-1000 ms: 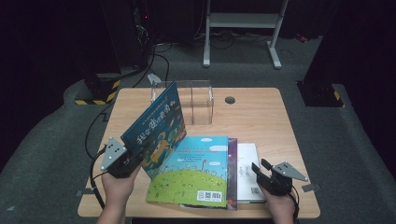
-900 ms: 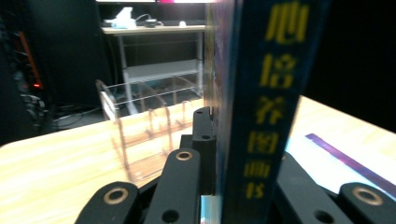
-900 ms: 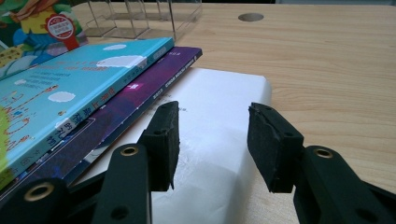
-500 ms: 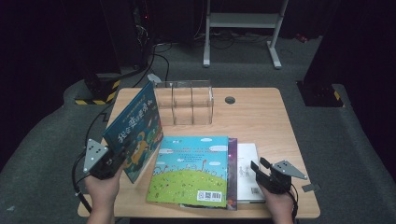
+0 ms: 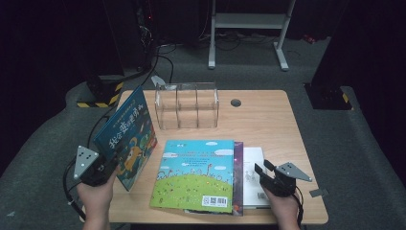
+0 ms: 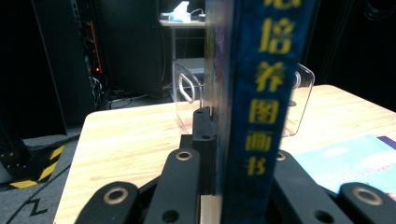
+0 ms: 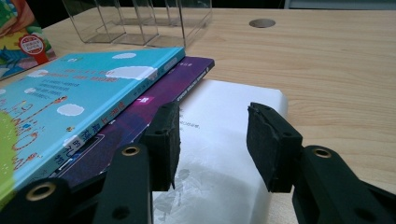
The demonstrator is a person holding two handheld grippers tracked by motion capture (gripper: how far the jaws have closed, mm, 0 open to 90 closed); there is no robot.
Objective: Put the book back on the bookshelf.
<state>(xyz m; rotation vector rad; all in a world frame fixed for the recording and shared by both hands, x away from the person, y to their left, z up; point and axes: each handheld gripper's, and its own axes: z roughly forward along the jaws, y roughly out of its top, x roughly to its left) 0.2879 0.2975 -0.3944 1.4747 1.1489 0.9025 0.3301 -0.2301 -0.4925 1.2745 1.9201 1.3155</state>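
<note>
A dark blue picture book (image 5: 127, 134) stands tilted on edge at the table's left, and my left gripper (image 5: 103, 167) is shut on its lower corner. In the left gripper view its spine (image 6: 259, 107) with yellow characters rises between the jaws. A stack lies flat at the front middle: a sky-blue and green book (image 5: 196, 175) on top, a purple book (image 5: 238, 177) under it, a white book (image 5: 251, 167) at the bottom right. My right gripper (image 5: 263, 167) hovers open over the white book (image 7: 219, 154), with nothing between its jaws (image 7: 212, 135).
A clear acrylic divider rack (image 5: 186, 105) stands at the back middle of the wooden table (image 5: 268, 124), with a round cable hole (image 5: 235, 102) to its right. Black stands and cables fill the dark floor behind.
My left gripper has carried the blue book leftward, off the stack and towards the table's left edge. The right gripper has stayed where it was.
</note>
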